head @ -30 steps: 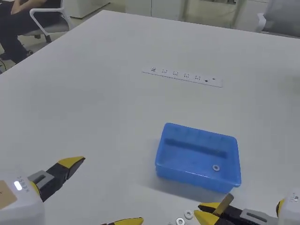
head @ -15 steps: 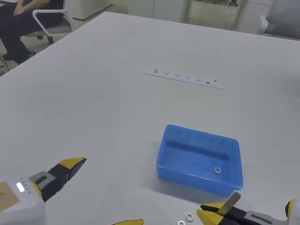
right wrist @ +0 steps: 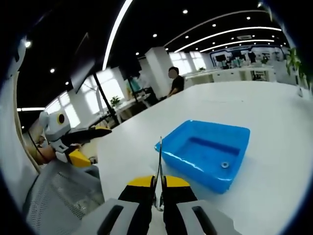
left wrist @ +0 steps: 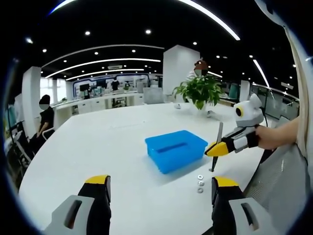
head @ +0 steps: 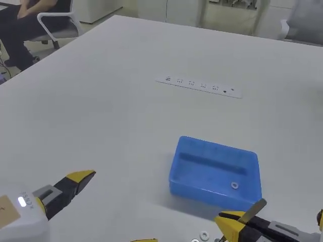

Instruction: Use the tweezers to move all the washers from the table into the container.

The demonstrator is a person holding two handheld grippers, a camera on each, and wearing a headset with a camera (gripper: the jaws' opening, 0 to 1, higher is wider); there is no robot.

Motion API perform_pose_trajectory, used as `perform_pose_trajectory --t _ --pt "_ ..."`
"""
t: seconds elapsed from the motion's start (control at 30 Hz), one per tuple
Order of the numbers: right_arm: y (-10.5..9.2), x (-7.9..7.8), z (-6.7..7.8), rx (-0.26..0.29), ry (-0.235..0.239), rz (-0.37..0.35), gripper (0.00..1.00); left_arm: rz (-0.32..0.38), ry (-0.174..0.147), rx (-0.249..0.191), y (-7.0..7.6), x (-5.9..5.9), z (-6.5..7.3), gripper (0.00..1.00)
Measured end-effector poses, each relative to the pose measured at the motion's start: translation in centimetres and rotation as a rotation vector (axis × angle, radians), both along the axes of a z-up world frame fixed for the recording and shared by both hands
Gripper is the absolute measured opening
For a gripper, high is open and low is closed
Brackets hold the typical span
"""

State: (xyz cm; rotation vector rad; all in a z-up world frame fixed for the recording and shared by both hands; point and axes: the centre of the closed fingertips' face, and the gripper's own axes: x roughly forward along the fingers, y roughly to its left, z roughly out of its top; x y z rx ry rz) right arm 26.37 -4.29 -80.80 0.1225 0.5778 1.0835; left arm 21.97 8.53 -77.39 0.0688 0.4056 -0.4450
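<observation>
A blue container (head: 216, 171) sits on the white table (head: 101, 116) with one washer (head: 234, 185) inside it. Loose washers (head: 204, 235) lie on the table just in front of it. My right gripper (head: 227, 224) is shut on the tweezers (head: 252, 209), hovering by the container's near right corner, just right of the washers. In the right gripper view the tweezers (right wrist: 160, 166) stick up between the closed jaws toward the container (right wrist: 205, 152). My left gripper (head: 113, 209) stands open and empty to the left of the washers (left wrist: 200, 176).
A flush power strip (head: 199, 85) lies in the table beyond the container. A chair (head: 50, 22) with a seated person stands off the far left corner. A potted plant (left wrist: 198, 90) stands at the table's far end in the left gripper view.
The head camera has drifted slightly. My right gripper with the tweezers has edged a little to the right beside the container. The left gripper has held still.
</observation>
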Motion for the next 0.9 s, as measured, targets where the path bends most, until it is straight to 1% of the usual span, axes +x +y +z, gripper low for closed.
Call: perform_pose_trajectory --t 0.13,0.3,0.37,0.4,0.47,0.6,0.67,0.8,0.87,0.9 --pt "-0.1 0.1 0.1 -0.001 -0.004 -0.006 0.03 -0.003 -0.001 0.001 0.0 -0.1 0.0 0.86" --pt "-0.2 0.4 1.0 0.009 -0.019 -0.012 0.03 -0.010 0.005 -0.003 -0.1 -0.2 -0.1 0.86" --pt "-0.2 0.6 1.3 0.013 -0.025 -0.013 0.03 -0.010 -0.002 -0.007 -0.1 -0.1 0.0 0.86" --pt "-0.2 0.8 1.4 0.014 -0.030 -0.014 0.03 -0.007 -0.008 -0.018 -0.1 -0.1 0.2 0.86" --pt "-0.1 1.0 1.6 0.015 -0.035 -0.016 0.03 -0.001 -0.007 -0.016 0.1 -0.1 0.1 0.86" --pt "-0.1 1.3 2.2 0.025 -0.044 -0.017 0.03 0.002 -0.015 -0.024 0.0 0.0 0.3 0.86" --pt "-0.1 1.6 2.5 0.031 -0.047 -0.013 0.03 0.002 -0.012 -0.023 0.0 -0.1 0.2 0.86" --pt "0.0 2.3 3.2 0.038 -0.063 -0.018 0.03 0.003 -0.016 -0.024 0.0 -0.1 0.3 0.86" --pt "0.0 2.8 3.7 0.041 -0.076 -0.022 0.03 0.006 -0.013 -0.024 0.1 -0.1 0.2 0.86" --pt "0.1 3.2 4.0 0.043 -0.084 -0.023 0.03 0.006 -0.017 -0.025 0.1 0.0 0.3 0.86"
